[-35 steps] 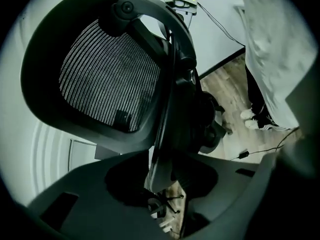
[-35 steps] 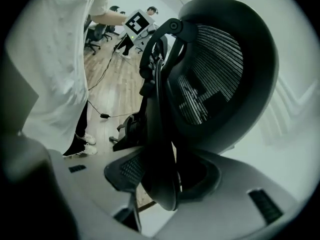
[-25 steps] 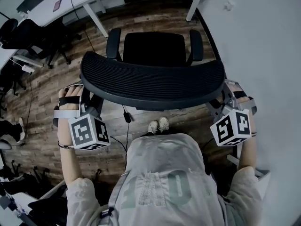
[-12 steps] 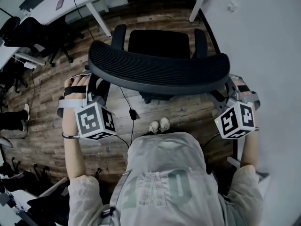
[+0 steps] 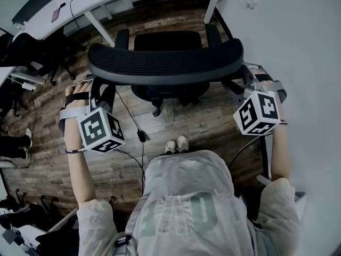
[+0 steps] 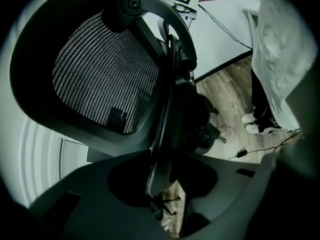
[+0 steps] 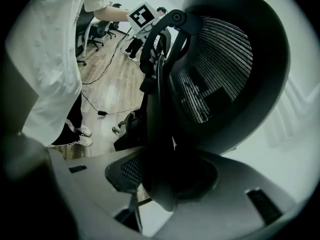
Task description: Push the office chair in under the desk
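Office chair (image 5: 165, 63) is upright on the wood floor (image 5: 48, 143), on the near side of the desk (image 5: 90, 5). It faces the desk: seat (image 5: 168, 40) and both armrests point toward it, backrest is on the side away from the desk, next to the person. The backrest's long axis runs side to side, approx. along the desk's front edge. Seat front sits about level w/ the feet of the desk legs (image 5: 101, 31) and btw them, so the chair isn't under the top yet.

L gripper (image 5: 97, 89) is at the backrest end farther from the wall (image 5: 298, 36). Its own view shows the jaws clamped on the backrest's frame edge. R gripper (image 5: 242, 79) is at the other end, near the wall. Its jaws have just been closing, w/ the frame edge btw them and pads pressing on it. Both marker cubes sit on the side away from the desk.

A cable (image 5: 139, 135) lies on the floor behind the chair, farther from the desk. The person's shoes (image 5: 176, 143) are farther back again.

Vs 1 s ago: the chair is a bit closer to the desk, w/ the seat front further in btw the legs. Both grippers went w/ it at the same backrest ends. Chair heading is approx. unchanged. More floor now shows btw the chair base and the shoes.
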Motion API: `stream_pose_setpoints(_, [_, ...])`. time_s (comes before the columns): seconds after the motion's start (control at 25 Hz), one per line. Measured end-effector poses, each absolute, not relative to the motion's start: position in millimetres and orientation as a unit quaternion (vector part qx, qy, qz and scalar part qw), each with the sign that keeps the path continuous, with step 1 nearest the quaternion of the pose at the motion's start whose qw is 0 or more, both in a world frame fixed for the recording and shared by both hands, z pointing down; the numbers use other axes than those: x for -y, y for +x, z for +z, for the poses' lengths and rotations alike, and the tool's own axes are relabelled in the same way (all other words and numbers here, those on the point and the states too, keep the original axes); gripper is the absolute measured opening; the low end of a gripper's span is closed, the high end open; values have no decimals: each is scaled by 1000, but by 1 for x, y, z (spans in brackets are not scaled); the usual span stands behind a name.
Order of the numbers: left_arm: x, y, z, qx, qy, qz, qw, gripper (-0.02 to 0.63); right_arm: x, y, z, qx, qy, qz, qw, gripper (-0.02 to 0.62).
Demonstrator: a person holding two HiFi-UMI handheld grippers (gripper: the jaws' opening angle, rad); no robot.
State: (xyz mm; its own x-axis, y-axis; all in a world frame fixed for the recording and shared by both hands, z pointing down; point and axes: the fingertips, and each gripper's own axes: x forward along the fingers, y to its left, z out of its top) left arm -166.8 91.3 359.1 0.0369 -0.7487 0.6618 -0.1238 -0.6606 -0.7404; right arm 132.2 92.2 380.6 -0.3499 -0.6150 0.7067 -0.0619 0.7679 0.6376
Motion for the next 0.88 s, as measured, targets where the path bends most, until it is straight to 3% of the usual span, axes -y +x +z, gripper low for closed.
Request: stream_pose_setpoints(0.88, [59,-190,362,-383,-652,-619,213,149,86,107,384,792,183,-286,506,161])
